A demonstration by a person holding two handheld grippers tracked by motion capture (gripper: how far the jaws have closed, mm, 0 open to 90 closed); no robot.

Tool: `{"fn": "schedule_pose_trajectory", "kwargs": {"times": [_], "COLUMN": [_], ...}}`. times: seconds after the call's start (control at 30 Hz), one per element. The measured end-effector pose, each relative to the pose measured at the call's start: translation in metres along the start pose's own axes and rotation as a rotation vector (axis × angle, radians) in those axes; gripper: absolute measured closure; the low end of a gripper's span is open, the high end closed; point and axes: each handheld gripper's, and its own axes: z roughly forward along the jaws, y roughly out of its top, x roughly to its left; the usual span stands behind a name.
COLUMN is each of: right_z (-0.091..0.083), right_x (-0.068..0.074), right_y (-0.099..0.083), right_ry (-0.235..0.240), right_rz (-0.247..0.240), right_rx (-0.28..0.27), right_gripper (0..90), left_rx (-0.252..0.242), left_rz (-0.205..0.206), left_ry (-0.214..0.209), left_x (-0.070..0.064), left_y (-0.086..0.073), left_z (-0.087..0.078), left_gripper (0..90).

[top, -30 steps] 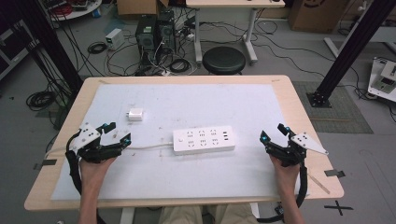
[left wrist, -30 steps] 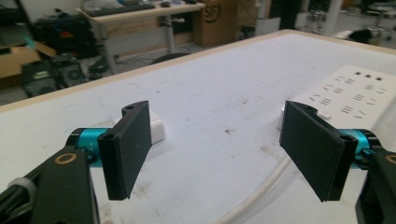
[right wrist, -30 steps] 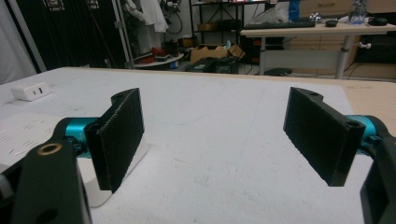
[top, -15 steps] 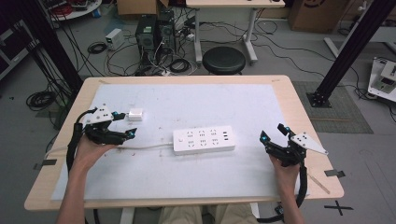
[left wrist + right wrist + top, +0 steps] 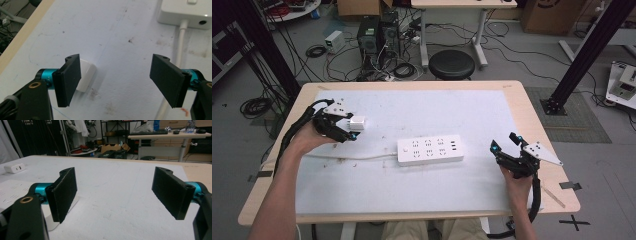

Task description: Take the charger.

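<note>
The left tongs [image 5: 346, 131] have moved forward to the white charger [image 5: 358, 123], jaws wide, charger beside one jaw. The right tongs [image 5: 507, 147] stay open, empty, near the tabletop [image 5: 532, 120] edge.

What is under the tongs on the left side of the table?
Under the left tongs, which are open, lies the stained white mat. A small white charger sits there, partly covered by one jaw, so its far end can't be seen.

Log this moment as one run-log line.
left hand-held gripper: open, at white charger | right hand-held gripper: open, idle beside power strip
</note>
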Motion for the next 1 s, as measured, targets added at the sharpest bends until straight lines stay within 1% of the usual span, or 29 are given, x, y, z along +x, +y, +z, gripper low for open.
{"fn": "schedule_pose_trajectory", "kwargs": {"times": [0.03, 0.07, 0.1, 0.13, 0.17, 0.2, 0.23, 0.27, 0.3, 0.33, 0.37, 0.4, 0.43, 0.47, 0.5, 0.53, 0.6, 0.63, 0.67, 0.7, 0.73, 0.8, 0.83, 0.9, 0.93, 0.97, 1.0], "right_z": [0.0, 0.0, 0.0, 0.0, 0.0, 0.0, 0.0, 0.001, 0.0, 0.0, 0.0, 0.001, 0.001, 0.001, 0.001, 0.001, 0.001, 0.001, 0.001, 0.001, 0.001, 0.002, 0.001, 0.001, 0.001, 0.002, 0.002], "right_x": [0.0, 0.0, 0.001, 0.001, 0.001, 0.001, 0.001, 0.001, 0.001, 0.002, 0.002, 0.002, 0.002, 0.002, 0.002, 0.002, 0.002, 0.003, 0.003, 0.003, 0.003, 0.003, 0.003, 0.003, 0.004, 0.003, 0.003], "right_y": [0.0, 0.0, 0.0, 0.0, 0.0, 0.0, 0.0, 0.0, 0.0, 0.0, 0.0, 0.0, 0.0, 0.0, 0.0, 0.0, 0.0, 0.0, 0.0, 0.0, 0.0, 0.0, 0.0, 0.0, 0.0, 0.0, 0.0], "right_ry": [0.0, 0.0, -0.003, -0.003, 0.0, -0.002, -0.002, -0.005, -0.006, -0.006, -0.006, -0.004, -0.005, -0.008, -0.008, -0.008, -0.01, -0.009, -0.011, -0.011, -0.011, -0.01, -0.01, -0.01, -0.009, -0.009, -0.009], "right_rz": [0.0, 0.0, 0.006, 0.006, -0.001, -0.001, -0.001, 0.0, -0.003, 0.004, 0.004, -0.006, -0.01, -0.007, -0.013, -0.017, -0.014, -0.014, -0.017, -0.018, -0.019, -0.029, -0.023, -0.027, -0.025, -0.035, -0.035], "right_rx": [0.0, 0.0, 0.006, 0.006, 0.002, 0.004, 0.004, 0.006, 0.006, 0.01, 0.01, 0.006, 0.005, 0.008, 0.006, 0.004, 0.008, 0.009, 0.008, 0.008, 0.009, 0.007, 0.01, 0.011, 0.013, 0.007, 0.007], "right_gripper": [20.8, 20.8, 20.8, 20.8, 20.8, 20.8, 20.8, 20.9, 20.8, 20.9, 20.9, 20.9, 20.9, 20.9, 20.9, 20.9, 20.8, 20.8, 20.9, 20.9, 20.9, 20.8, 20.9, 20.9, 20.8, 20.9, 20.9], "left_rx": [0.014, 0.014, 0.035, 0.035, 0.054, 0.065, 0.065, 0.102, 0.112, 0.128, 0.128, 0.153, 0.166, 0.169, 0.161, 0.176, 0.199, 0.213, 0.213, 0.21, 0.216, 0.23, 0.241, 0.235, 0.224, 0.22, 0.22], "left_rz": [0.012, 0.012, 0.019, 0.019, 0.028, 0.039, 0.039, 0.056, 0.064, 0.081, 0.081, 0.094, 0.107, 0.115, 0.102, 0.117, 0.132, 0.151, 0.151, 0.172, 0.173, 0.19, 0.21, 0.204, 0.202, 0.201, 0.201], "left_ry": [-0.002, -0.002, -0.013, -0.013, -0.027, -0.03, -0.03, -0.044, -0.041, -0.038, -0.038, -0.039, -0.04, -0.043, -0.048, -0.046, -0.059, -0.063, -0.063, -0.075, -0.086, -0.102, -0.108, -0.111, -0.125, -0.134, -0.134], "left_x": [0.004, 0.004, 0.01, 0.01, 0.016, 0.018, 0.018, 0.026, 0.028, 0.03, 0.03, 0.034, 0.037, 0.039, 0.04, 0.043, 0.047, 0.048, 0.048, 0.051, 0.053, 0.057, 0.059, 0.06, 0.065, 0.066, 0.066], "left_y": [0.001, 0.001, 0.001, 0.001, 0.001, 0.001, 0.001, 0.0, -0.001, -0.001, -0.001, 0.0, 0.001, 0.001, 0.001, 0.001, 0.002, 0.004, 0.004, 0.005, 0.006, 0.008, 0.008, 0.008, 0.008, 0.007, 0.007], "left_z": [0.003, 0.003, 0.009, 0.009, 0.014, 0.016, 0.016, 0.023, 0.025, 0.027, 0.027, 0.031, 0.032, 0.033, 0.035, 0.036, 0.038, 0.039, 0.039, 0.04, 0.041, 0.044, 0.045, 0.046, 0.048, 0.05, 0.05], "left_gripper": [25.1, 25.1, 25.2, 25.5, 25.5, 26.5, 26.8, 26.9, 26.9, 26.9, 26.9, 26.9, 26.8, 26.8, 26.9, 26.9, 26.9, 26.8, 26.9, 26.9, 27.0, 27.4, 27.5, 28.1, 28.1, 28.6, 28.7]}}
